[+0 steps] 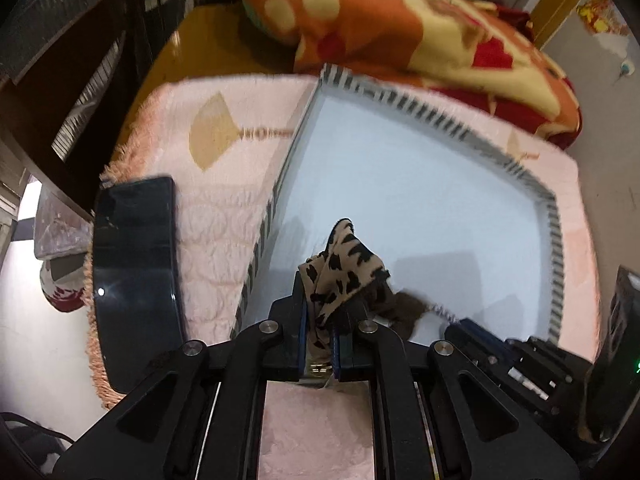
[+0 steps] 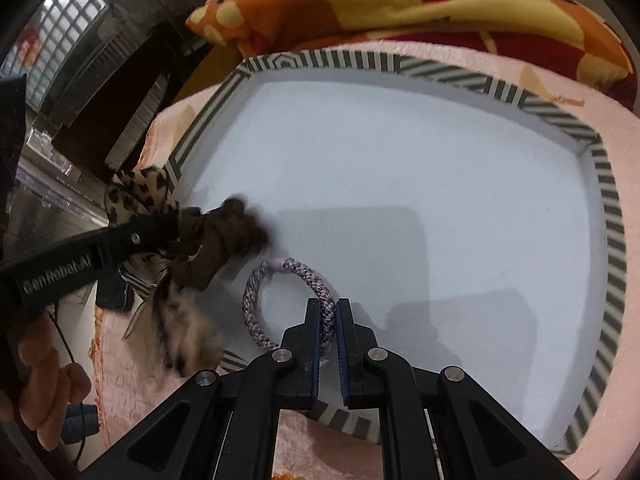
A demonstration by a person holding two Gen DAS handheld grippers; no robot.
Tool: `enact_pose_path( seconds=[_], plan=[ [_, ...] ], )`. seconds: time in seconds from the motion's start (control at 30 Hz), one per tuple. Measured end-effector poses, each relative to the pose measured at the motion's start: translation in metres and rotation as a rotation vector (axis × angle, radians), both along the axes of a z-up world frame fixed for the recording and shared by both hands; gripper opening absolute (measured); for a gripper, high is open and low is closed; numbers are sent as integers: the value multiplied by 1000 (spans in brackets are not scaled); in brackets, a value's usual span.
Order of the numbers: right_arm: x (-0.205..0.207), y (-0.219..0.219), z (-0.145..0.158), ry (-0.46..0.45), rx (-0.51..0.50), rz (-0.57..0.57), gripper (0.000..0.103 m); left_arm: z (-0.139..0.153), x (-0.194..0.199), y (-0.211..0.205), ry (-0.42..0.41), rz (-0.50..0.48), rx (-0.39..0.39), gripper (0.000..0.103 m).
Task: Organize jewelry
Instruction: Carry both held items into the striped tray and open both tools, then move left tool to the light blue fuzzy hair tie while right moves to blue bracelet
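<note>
Background only: pale pink fringed textile cover with tan fan motifs spread over an amber glossy wooden surface. Behind it, a bunched orange, cream and red fleece blanket. Dark brown wooden furniture with slatted panels on the left. Window with a metal grid at upper left of the right wrist view, daylight through it. Grey-white wall at right, beside a yellow vertical frame. Light floor at lower left.
</note>
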State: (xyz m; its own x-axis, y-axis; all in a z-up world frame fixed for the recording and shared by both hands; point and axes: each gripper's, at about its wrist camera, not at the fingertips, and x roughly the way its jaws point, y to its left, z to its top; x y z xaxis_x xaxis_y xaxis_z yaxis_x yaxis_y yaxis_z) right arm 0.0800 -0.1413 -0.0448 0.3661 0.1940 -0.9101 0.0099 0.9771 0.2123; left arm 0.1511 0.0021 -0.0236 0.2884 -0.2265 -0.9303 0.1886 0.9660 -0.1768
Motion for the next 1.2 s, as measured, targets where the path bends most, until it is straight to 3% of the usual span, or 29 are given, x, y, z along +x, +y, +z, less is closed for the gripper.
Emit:
enact_pose_path(
  seconds=[0.2,0.37,0.4,0.43,0.5,0.57,0.67,0.93,1.2],
  plan=[
    [-18,1,0,40,-18,26,7,-17,-23,10,74,-47,15,6],
    [-25,-6,0,34,-12,15,8,-13,-51,27,68,-40,21,6],
    [-24,-8,1,31,-13,3,15,-10,-54,30,60,-34,18,6],
    [-25,-10,3,23,-7,-12,31,-7,-55,32,49,-30,19,10],
    [-32,-14,9,0,14,-33,46,1,-58,33,19,-31,20,20],
    [-37,-15,18,-24,14,-32,46,8,-60,33,-4,-34,14,38],
    [-44,-16,31,-50,8,-28,46,23,-72,33,-46,-32,6,48],
    [-77,-21,61,-116,-21,-1,46,40,-102,23,-95,14,39,49],
    [-113,-33,67,-122,-27,-20,46,45,-137,17,-125,34,90,49]
  ],
)
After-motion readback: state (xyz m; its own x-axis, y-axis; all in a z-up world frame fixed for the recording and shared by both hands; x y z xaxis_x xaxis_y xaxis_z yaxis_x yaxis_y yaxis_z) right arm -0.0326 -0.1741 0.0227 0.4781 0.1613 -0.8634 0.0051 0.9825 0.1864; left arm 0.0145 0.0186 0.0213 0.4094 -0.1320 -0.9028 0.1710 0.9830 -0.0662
